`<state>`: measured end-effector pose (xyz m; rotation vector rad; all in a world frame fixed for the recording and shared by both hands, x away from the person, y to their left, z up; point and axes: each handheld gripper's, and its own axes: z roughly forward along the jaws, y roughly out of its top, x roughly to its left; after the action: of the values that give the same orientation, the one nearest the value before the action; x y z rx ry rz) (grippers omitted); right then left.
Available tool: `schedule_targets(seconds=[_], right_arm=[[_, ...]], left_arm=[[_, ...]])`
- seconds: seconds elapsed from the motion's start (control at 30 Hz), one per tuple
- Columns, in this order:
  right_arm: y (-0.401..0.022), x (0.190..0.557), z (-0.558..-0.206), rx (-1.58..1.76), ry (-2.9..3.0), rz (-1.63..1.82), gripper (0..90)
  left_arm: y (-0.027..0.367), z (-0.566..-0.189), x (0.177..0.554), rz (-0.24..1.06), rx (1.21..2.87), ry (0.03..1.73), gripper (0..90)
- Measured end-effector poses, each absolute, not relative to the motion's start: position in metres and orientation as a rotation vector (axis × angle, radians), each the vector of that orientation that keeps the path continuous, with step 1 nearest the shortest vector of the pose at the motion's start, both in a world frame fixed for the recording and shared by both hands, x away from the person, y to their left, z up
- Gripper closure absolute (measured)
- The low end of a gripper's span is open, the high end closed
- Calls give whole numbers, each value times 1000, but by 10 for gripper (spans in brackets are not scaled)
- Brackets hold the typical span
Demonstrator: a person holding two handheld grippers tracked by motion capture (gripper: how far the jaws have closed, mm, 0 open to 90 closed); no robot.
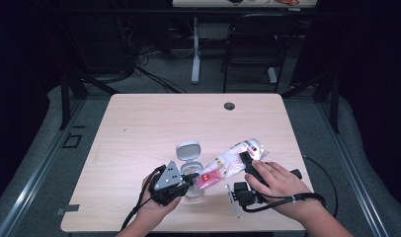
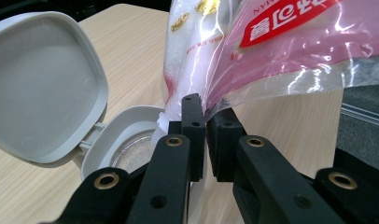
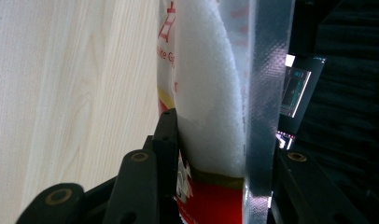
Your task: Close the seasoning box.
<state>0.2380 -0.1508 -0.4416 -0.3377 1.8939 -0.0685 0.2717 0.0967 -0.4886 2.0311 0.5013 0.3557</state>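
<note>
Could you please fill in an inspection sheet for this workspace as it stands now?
Surface: light wooden table, bare apart from the job's things.
Job's things: clear bag of white granules, tilted toward an open grey container with its flip lid up.
Clutter: nothing seen.
Grippers: left gripper shut on the bag's lower corner beside the container; right gripper clamps the bag's filled end.
Cables: black cable trails from the right gripper.
Surroundings: dark chair and table leg behind; grey floor.

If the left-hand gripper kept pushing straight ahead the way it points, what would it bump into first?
The left gripper already pinches the plastic bag, so it would push further into that; the open grey container lies just beside.
</note>
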Motion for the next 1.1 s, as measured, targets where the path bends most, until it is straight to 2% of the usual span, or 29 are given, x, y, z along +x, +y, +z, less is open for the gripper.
schedule_targets(seconds=[1.1], right_arm=[[-149,236,-439,-321,1902,-37,665]], left_arm=[[96,-489,272,353,2030,503,865]])
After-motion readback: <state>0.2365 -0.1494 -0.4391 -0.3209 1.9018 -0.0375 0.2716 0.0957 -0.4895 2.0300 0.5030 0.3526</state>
